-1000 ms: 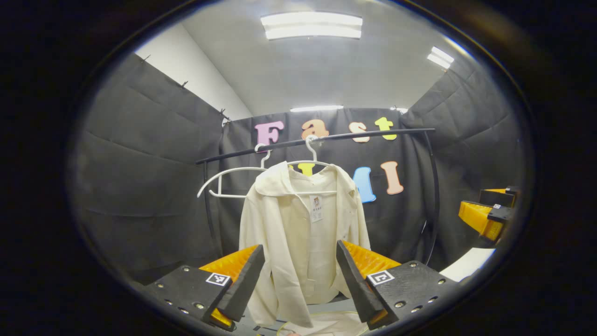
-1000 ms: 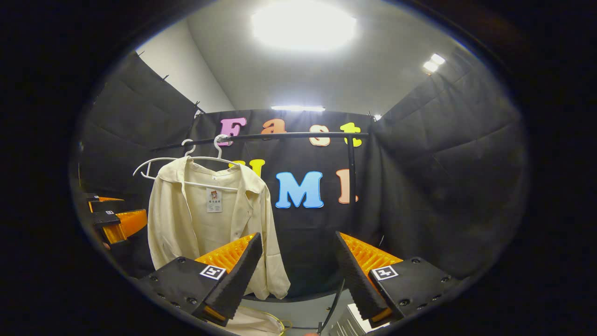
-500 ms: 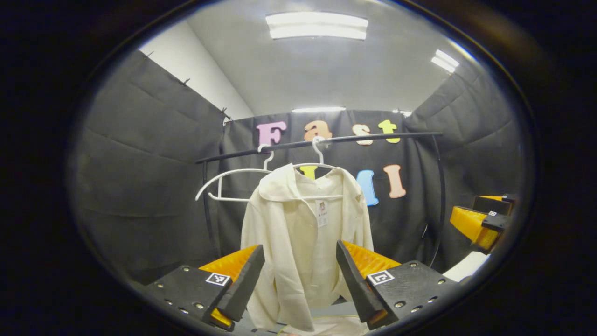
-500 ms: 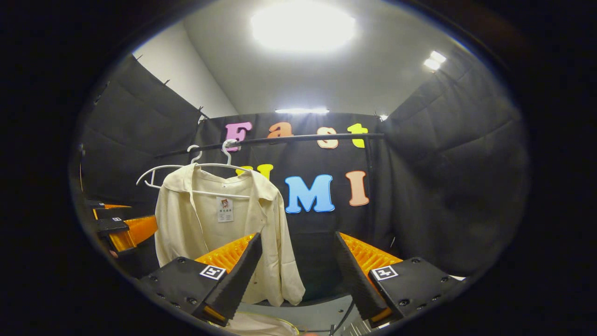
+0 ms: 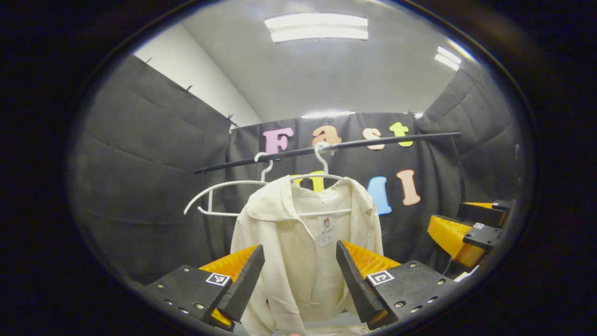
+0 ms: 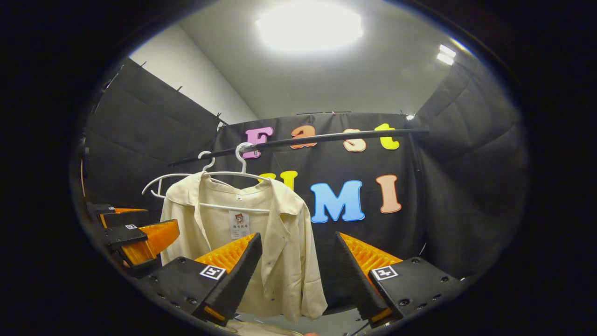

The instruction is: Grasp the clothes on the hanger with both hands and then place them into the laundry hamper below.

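Observation:
A cream shirt [image 5: 303,242] hangs on a white hanger [image 5: 322,163] from a black rail [image 5: 326,148]; in the right gripper view the same shirt [image 6: 233,233] hangs left of centre. My left gripper [image 5: 298,284] is open, its fingers framing the shirt's lower front from a short distance. My right gripper [image 6: 296,280] is open too, with the shirt's right sleeve behind its left finger. The right gripper [image 5: 466,228] appears at the right edge of the left gripper view, and the left gripper [image 6: 135,233] at the left of the right gripper view. A pale strip at the bottom of the right gripper view may be the hamper's rim [image 6: 261,330].
A second, bare white hanger [image 5: 219,196] hangs on the rail to the left of the shirt. The rail's black upright post [image 5: 205,224] stands at the left, another upright [image 6: 417,186] at the right. Black cloth walls close in on three sides.
Both grippers have moved closer to the shirt and tilted up a little, so the shirt looks larger and sits lower in both views. Both stay open.

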The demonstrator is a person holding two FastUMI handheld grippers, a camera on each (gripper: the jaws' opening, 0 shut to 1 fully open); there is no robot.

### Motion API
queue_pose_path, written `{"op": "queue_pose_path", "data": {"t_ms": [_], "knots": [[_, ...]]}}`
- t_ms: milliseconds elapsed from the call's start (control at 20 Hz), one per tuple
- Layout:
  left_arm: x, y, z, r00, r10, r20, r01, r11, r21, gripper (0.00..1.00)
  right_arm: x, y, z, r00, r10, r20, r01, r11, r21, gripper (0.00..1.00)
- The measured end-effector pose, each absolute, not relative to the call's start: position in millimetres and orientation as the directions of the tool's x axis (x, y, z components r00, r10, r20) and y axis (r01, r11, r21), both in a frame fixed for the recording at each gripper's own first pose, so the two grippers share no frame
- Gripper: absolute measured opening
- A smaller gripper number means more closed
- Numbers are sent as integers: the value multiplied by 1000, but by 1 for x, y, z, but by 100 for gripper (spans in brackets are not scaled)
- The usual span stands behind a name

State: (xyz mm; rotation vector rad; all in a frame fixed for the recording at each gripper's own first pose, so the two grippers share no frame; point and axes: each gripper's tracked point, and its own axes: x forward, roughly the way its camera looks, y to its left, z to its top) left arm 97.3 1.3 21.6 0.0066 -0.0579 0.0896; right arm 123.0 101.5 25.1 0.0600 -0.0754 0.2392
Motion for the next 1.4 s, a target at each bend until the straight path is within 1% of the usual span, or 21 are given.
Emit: {"op": "queue_pose_path", "data": {"t_ms": [350, 500, 700, 1000, 1300, 1350, 1400], "knots": [[143, -5, 13, 982, 182, 47, -183, 983, 30, 91, 183, 130, 16, 932, 352, 83, -359, 929, 91, 97], [164, -2, 1, 975, 220, 23, -221, 974, 39, 89, 205, 143, 8, 917, 393, 74, -399, 910, 111, 98], [182, 8, -16, 959, 283, -17, -282, 958, 40, 91, 234, 159, -3, 895, 442, 61, -446, 885, 131, 97], [203, 16, -24, 936, 351, -17, -349, 935, 54, 91, 276, 178, -15, 878, 476, 44, -477, 864, 161, 98], [224, 28, -27, 905, 426, -10, -424, 903, 69, 90, 311, 198, -25, 870, 492, 33, -489, 853, 183, 96], [227, 31, -27, 898, 441, -9, -439, 895, 74, 91, 314, 201, -27, 869, 493, 31, -490, 852, 185, 94], [228, 34, -28, 892, 453, -9, -451, 889, 81, 91, 318, 204, -28, 870, 493, 28, -489, 852, 184, 96]]}}
